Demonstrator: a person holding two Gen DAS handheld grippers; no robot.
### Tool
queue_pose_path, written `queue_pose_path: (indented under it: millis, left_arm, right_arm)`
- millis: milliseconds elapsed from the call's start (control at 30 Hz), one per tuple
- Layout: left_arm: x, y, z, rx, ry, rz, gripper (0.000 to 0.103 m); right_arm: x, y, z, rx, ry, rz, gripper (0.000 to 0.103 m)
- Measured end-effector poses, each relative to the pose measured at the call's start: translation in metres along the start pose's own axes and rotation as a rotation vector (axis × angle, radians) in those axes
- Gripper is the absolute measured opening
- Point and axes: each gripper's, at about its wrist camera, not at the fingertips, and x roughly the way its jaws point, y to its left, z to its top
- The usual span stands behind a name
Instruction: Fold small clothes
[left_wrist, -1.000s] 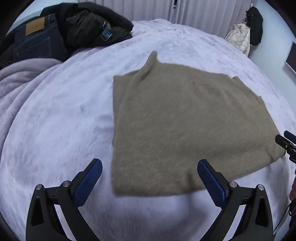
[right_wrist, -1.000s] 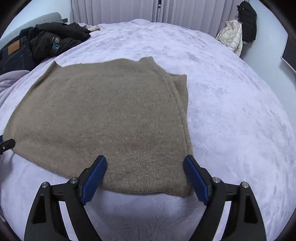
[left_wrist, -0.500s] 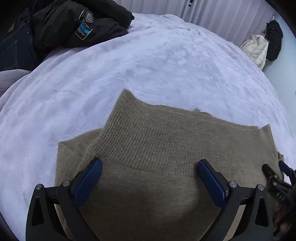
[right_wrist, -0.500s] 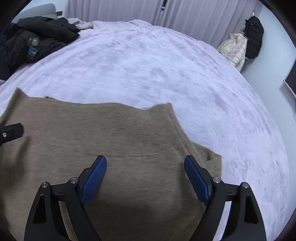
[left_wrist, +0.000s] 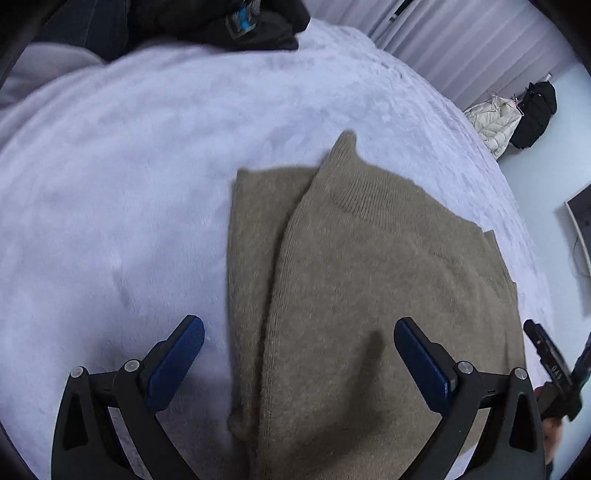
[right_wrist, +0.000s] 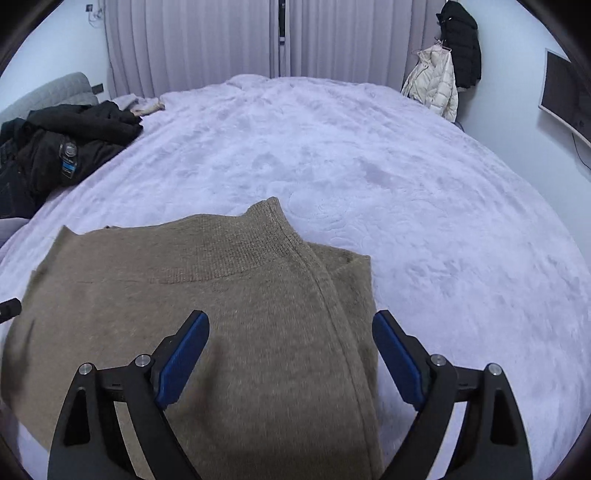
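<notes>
Soft, cool, even light fills both views, with a faint bluish cast on the bed cover (right_wrist: 388, 177) and only weak shadows under the blue pads on the sweater (left_wrist: 369, 295). The fisheye lenses bow the bed into a dome and darken the corners. The left wrist view is smeared by motion blur, the right sharper.

**No legible text**

Blue-and-white label (right_wrist: 68, 162) on black jacket (right_wrist: 74, 144): print too small to read. Same label (left_wrist: 240, 20) blurred in left view. White marks on right gripper's (left_wrist: 554, 363) black finger, too blurred to make out.
</notes>
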Motion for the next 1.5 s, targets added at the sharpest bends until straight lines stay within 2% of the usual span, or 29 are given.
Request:
queue_pose_path:
  millis: [67,133,167,233,267,300,333,367,400,533,633,700,767,867,967,1133,1200,1233,1300,1400,1500]
  left_arm:
    - [0.004,-0.003,-0.002,0.011,0.011,-0.029,0.103]
    - [0.011,-0.015,0.000,0.035,0.044,-0.101,0.103]
    - [0.015,-0.023,0.000,0.039,0.059,-0.110,0.103]
    - [0.022,-0.041,-0.001,0.094,0.061,-0.053,0.102]
    - [0.025,-0.047,-0.002,0.118,0.060,-0.019,0.098]
    - [0.025,-0.051,-0.003,0.133,0.054,0.013,0.083]
    - [0.023,-0.051,-0.004,0.137,0.045,0.017,0.076]
    - [0.017,-0.050,-0.004,0.125,0.033,0.001,0.062]
    - [0.013,-0.048,-0.004,0.112,0.029,-0.016,0.054]
    - [0.010,-0.047,-0.003,0.096,0.025,-0.024,0.052]
    - [0.011,-0.042,-0.002,0.063,0.028,-0.029,0.053]
    - [0.014,-0.031,-0.002,0.021,0.039,-0.061,0.062]
    - [0.015,-0.022,-0.004,0.014,0.037,-0.091,0.062]
    - [0.016,-0.021,-0.008,0.031,0.018,-0.111,0.065]
    - [0.018,-0.024,-0.010,0.074,0.020,-0.159,0.082]
    - [0.018,-0.025,-0.012,0.083,0.002,-0.164,0.082]
    - [0.018,-0.029,-0.010,0.079,0.003,-0.108,0.063]
    - [0.016,-0.033,-0.009,0.082,0.007,-0.091,0.059]
    - [0.011,-0.039,-0.008,0.081,0.010,-0.070,0.046]
    - [-0.003,-0.052,-0.009,0.097,0.002,-0.018,0.039]
    - [-0.016,-0.072,-0.010,0.122,0.004,0.061,0.037]
  right_arm:
    - [-0.003,0.004,-0.010,-0.001,0.010,0.003,0.092]
    - [0.000,0.014,-0.016,-0.019,0.026,0.016,0.092]
    - [0.002,0.019,-0.017,-0.030,0.040,0.017,0.092]
    - [0.005,0.033,-0.020,-0.049,0.060,0.032,0.092]
    - [0.005,0.039,-0.020,-0.060,0.065,0.045,0.092]
    - [0.009,0.049,-0.017,-0.079,0.076,0.053,0.092]
    - [0.016,0.060,-0.011,-0.108,0.094,0.048,0.092]
    - [0.021,0.070,-0.007,-0.129,0.101,0.041,0.092]
    - [0.030,0.081,0.000,-0.153,0.109,0.036,0.092]
    - [0.083,0.114,0.051,-0.141,0.198,0.029,0.092]
    - [0.133,0.129,0.077,-0.116,0.282,-0.023,0.092]
    - [0.146,0.135,0.076,-0.109,0.286,-0.070,0.102]
    - [0.141,0.137,0.068,-0.120,0.264,-0.094,0.102]
    - [0.109,0.132,0.051,-0.148,0.282,-0.064,0.102]
    - [0.065,0.127,0.014,-0.175,0.242,-0.028,0.102]
    - [0.011,0.112,-0.055,-0.198,0.145,0.005,0.102]
    - [0.002,0.112,-0.068,-0.211,0.079,-0.005,0.102]
    - [0.002,0.113,-0.071,-0.208,0.061,-0.010,0.102]
    - [0.007,0.113,-0.069,-0.208,0.067,-0.011,0.102]
    - [0.010,0.111,-0.066,-0.203,0.072,0.000,0.102]
    - [0.007,0.107,-0.063,-0.209,0.092,0.014,0.102]
